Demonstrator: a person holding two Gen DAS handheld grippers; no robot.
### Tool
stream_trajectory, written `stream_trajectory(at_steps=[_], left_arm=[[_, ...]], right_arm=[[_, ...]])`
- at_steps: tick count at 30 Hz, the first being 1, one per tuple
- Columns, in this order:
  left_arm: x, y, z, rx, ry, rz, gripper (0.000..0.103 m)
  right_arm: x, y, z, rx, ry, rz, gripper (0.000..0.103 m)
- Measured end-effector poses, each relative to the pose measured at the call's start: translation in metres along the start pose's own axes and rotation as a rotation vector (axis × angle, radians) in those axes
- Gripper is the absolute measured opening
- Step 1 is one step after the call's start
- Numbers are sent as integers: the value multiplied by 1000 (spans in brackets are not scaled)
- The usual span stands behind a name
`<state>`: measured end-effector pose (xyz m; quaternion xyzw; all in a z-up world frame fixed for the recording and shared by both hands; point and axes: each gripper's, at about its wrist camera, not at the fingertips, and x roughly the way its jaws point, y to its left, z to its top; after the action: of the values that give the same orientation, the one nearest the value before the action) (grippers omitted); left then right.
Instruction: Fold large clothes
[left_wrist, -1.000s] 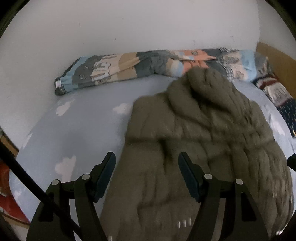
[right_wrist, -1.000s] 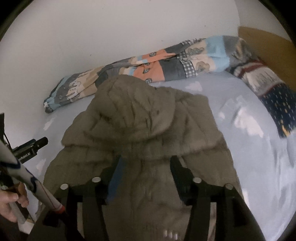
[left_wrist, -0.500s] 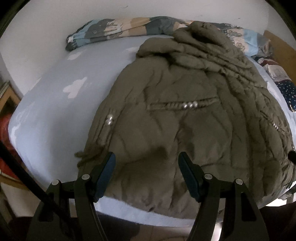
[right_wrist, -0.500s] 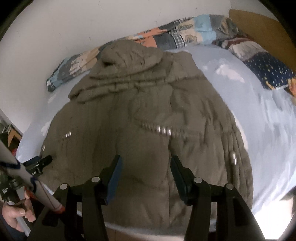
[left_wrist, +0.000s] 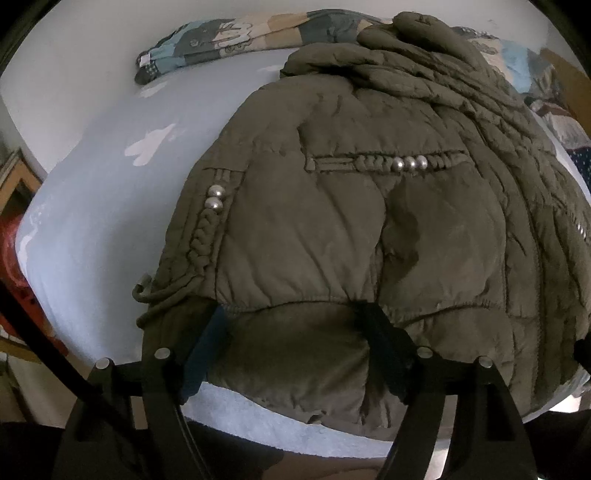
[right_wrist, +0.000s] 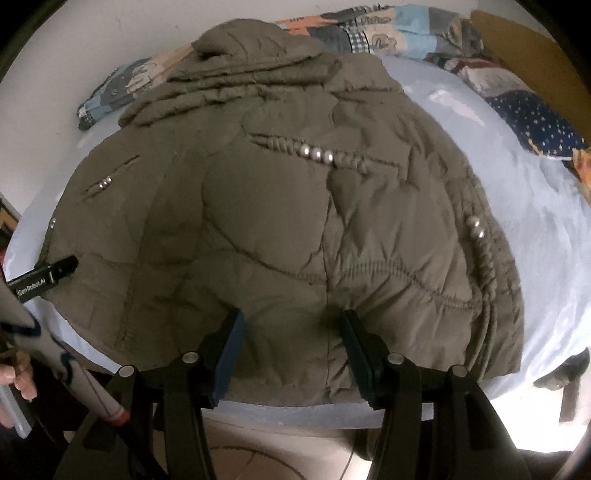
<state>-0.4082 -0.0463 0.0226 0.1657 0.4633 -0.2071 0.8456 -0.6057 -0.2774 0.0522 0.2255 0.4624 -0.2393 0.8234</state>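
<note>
Bed (left_wrist: 85, 206) in pale blue sheet is carrying the olive puffer jacket (left_wrist: 369, 221), lying flat, hem hanging over the near edge, hood up by the patterned quilt (left_wrist: 229, 37). Risk, my read: slippery bulky padding is bunching or sliding off the edge if only the outer shell gets pinched. Both hands are pitching steeply down at the hem. Left tongs (left_wrist: 295, 325) have just been widening, hem fold between them, not pressing; right tongs (right_wrist: 290, 328) standing apart over the hem

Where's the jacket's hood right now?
Far end of the olive jacket: the hood lies bunched at top centre of the right wrist view, against the patterned blanket by the wall.
</note>
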Motion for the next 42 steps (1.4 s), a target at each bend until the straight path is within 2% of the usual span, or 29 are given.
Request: stream_trajectory(at_steps=[9,17,23,29,37,40,42], left_arm=[[-2,-6,-4,31,-14,20,78],[-2,-13,-9,28,-49,47,79],[-1,-6,-11,28,-54,15,79],[0,-5,-11,34,-57,27,80],[-1,-7,-15,41,-93,28,80],[-1,-7,-17,52,-110,30,81],[0,-5,-17,50,-113,50,93]], right_arm=[[11,-10,0,79,57,40,68],[13,-9,-1,63,57,43,73],[15,-8,-9,34,45,44,77],[15,-6,-13,6,42,45,78],[2,-13,-15,13,12,96,79],[-18,-22,-16,21,-53,123,79],[-25,-26,-15,30,-79,130,79]])
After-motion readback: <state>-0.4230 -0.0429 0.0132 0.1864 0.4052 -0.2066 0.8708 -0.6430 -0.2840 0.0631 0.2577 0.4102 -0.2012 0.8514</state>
